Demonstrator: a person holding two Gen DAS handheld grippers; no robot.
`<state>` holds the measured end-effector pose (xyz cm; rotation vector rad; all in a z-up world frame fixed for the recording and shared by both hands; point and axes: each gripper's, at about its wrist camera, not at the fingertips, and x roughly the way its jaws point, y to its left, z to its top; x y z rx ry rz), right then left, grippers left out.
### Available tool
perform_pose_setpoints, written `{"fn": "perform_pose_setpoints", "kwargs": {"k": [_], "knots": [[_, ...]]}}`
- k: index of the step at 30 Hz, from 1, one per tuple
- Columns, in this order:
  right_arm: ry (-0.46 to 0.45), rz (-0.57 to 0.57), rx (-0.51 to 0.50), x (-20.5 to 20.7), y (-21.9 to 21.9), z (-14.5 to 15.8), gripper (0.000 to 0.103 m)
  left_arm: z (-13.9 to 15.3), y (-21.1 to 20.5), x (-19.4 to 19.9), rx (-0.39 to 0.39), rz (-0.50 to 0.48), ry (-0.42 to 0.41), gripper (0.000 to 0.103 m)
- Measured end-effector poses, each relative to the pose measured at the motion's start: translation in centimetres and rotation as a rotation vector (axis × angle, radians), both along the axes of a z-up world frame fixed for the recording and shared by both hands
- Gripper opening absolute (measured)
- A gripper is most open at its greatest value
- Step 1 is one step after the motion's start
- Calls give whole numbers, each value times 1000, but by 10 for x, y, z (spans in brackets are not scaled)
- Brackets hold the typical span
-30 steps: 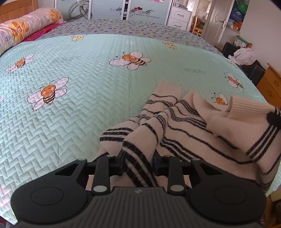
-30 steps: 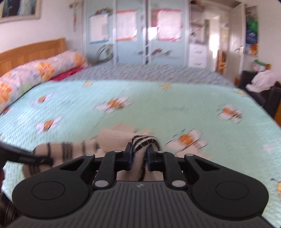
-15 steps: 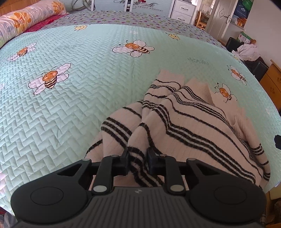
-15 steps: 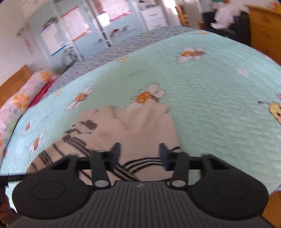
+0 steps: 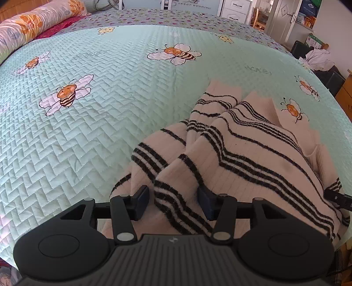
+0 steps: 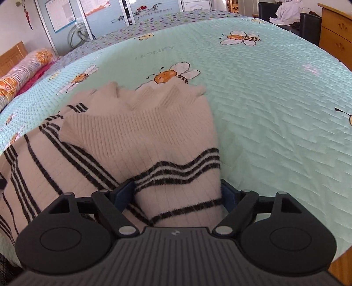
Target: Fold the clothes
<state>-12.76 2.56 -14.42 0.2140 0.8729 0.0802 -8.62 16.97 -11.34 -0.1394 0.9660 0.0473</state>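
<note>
One cream sweater (image 5: 253,149) w/ black stripes lies bunched at the near edge of the bed, partly folded over itself. A ribbed plain panel (image 6: 140,123) sits on top of the striped body in the right wrist view, w/ a zigzag hem at the far end.

Left gripper (image 5: 173,201) has its jaws spread; a striped fold of the sweater rises between the blue pads (image 5: 140,198), not pinched. Right gripper (image 6: 177,195) also has its jaws wide apart, straddling a striped sleeve-like section; fabric fills the gap and touches both pads, but no squeeze shows. Its tip (image 5: 337,197) pokes in at the right edge of the left wrist view, beside the sweater.

Under the sweater: a mint quilted bedspread (image 5: 110,110) w/ bee prints. Far left, a floral bolster (image 5: 39,22) by a wooden headboard. Far side, pale blue wardrobe doors (image 6: 105,15). Far right, a wooden dresser (image 6: 335,33) and white clothes (image 5: 318,58) heaped on a dark seat.
</note>
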Motion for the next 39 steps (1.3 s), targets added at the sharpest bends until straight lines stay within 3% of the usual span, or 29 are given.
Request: {"fn": "perform_pose_setpoints", "kwargs": {"k": [1, 2, 4, 8, 11, 12, 20, 22, 26, 28, 30, 35, 39], "knots": [[-5, 9, 14, 0, 1, 0, 73, -2, 0, 2, -1, -1, 3, 55], [-10, 25, 43, 2, 2, 2, 49, -1, -2, 4, 3, -4, -4, 53], [-17, 35, 99, 4, 3, 6, 22, 0, -5, 9, 12, -11, -25, 27], [-83, 28, 167, 9, 8, 29, 14, 14, -7, 23, 32, -2, -70, 21], [-177, 44, 258, 19, 12, 66, 13, 54, -1, 38, 67, 20, -159, 15], [-211, 54, 268, 25, 15, 81, 12, 68, 1, 43, 80, 28, -190, 9], [-557, 143, 234, 63, 60, 219, 11, 175, 18, 80, 184, 98, -430, 9], [-618, 133, 214, 70, 65, 240, 11, 192, 24, 85, 205, 120, -471, 9], [-674, 79, 145, 79, 62, 250, 11, 203, 34, 91, 226, 157, -512, 7], [-676, 48, 114, 84, 58, 244, 11, 191, 33, 94, 263, 152, -503, 5], [-628, 23, 98, 93, 52, 227, 11, 171, 34, 101, 226, 98, -455, 5], [-360, -69, 4, 126, 34, 138, 13, 110, 42, 95, 106, 79, -315, 7], [-178, -158, 38, 125, 16, 80, 19, 77, 55, 70, 5, 100, -233, 8]]}}
